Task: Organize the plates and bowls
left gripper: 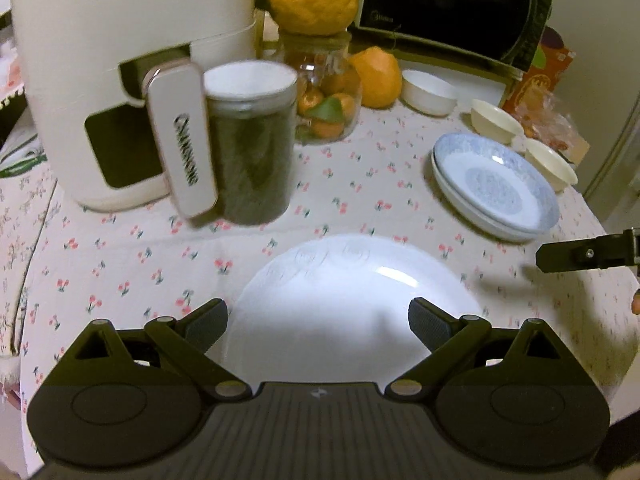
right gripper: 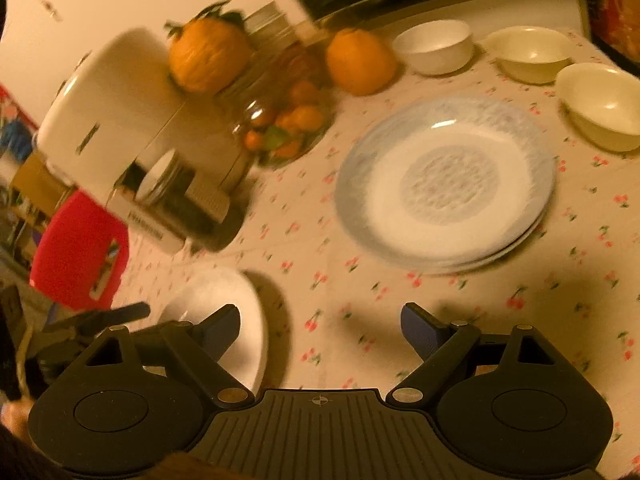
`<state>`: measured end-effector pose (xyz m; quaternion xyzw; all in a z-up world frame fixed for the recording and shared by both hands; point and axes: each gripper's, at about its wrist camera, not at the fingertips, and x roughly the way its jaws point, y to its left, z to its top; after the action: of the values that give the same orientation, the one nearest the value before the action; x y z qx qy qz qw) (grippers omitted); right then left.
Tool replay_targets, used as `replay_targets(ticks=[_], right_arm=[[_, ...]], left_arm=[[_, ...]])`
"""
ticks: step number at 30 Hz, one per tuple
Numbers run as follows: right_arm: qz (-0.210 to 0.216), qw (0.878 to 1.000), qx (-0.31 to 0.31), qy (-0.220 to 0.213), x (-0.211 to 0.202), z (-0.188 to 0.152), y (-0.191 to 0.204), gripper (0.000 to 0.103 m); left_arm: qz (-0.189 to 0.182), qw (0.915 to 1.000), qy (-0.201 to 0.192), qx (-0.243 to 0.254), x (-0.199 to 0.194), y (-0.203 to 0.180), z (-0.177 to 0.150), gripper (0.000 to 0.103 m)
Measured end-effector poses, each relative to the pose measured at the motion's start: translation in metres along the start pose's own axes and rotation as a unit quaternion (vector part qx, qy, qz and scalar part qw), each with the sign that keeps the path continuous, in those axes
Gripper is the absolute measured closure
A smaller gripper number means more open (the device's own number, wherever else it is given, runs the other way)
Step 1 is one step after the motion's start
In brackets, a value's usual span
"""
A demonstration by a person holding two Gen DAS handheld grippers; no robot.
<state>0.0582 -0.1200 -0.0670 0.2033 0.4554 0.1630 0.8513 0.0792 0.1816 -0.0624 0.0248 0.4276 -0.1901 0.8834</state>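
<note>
Both claws gape wide and empty: your left claw (left gripper: pixel 318 318) hovers over the white plate (left gripper: pixel 352 300); take its rim squarely, then stack it on the blue plates (left gripper: pixel 496 188).

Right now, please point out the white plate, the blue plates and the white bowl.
white plate (left gripper: pixel 344 300), left wrist view, its middle
blue plates (right gripper: pixel 448 184), right wrist view, top plate's centre
white bowl (right gripper: pixel 436 46), right wrist view, its outer wall

The plain white round plate (left gripper: pixel 344 300) is partly hidden behind the left tool (left gripper: pixel 318 320); the blue-patterned ceramic plates (right gripper: pixel 444 184) look motion-blurred.
</note>
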Motion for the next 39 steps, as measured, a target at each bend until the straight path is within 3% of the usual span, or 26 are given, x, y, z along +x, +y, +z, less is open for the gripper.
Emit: replay_targets(ticks=[9, 16, 26, 34, 39], right_arm=[[0.016, 0.999, -0.039, 0.023, 0.019, -0.028, 0.023, 0.014], [0.021, 0.996, -0.084, 0.036, 0.031, -0.049, 0.043, 0.014], [0.025, 0.992, -0.126, 0.019, 0.037, -0.061, 0.061, 0.014], [0.013, 0.989, -0.15, -0.001, 0.041, -0.062, 0.067, 0.016], [0.006, 0.987, -0.163, -0.007, 0.042, -0.063, 0.07, 0.03]], left_arm=[[-0.041, 0.999, 0.014, -0.006, -0.005, 0.028, -0.019, 0.012], [-0.062, 0.9977, 0.024, -0.011, -0.006, 0.039, -0.028, 0.033], [-0.067, 0.997, 0.038, -0.002, -0.003, 0.04, -0.031, 0.058], [-0.059, 0.9975, 0.038, 0.005, -0.002, 0.039, -0.031, 0.062], [-0.054, 0.9978, 0.038, 0.008, -0.002, 0.038, -0.031, 0.063]])
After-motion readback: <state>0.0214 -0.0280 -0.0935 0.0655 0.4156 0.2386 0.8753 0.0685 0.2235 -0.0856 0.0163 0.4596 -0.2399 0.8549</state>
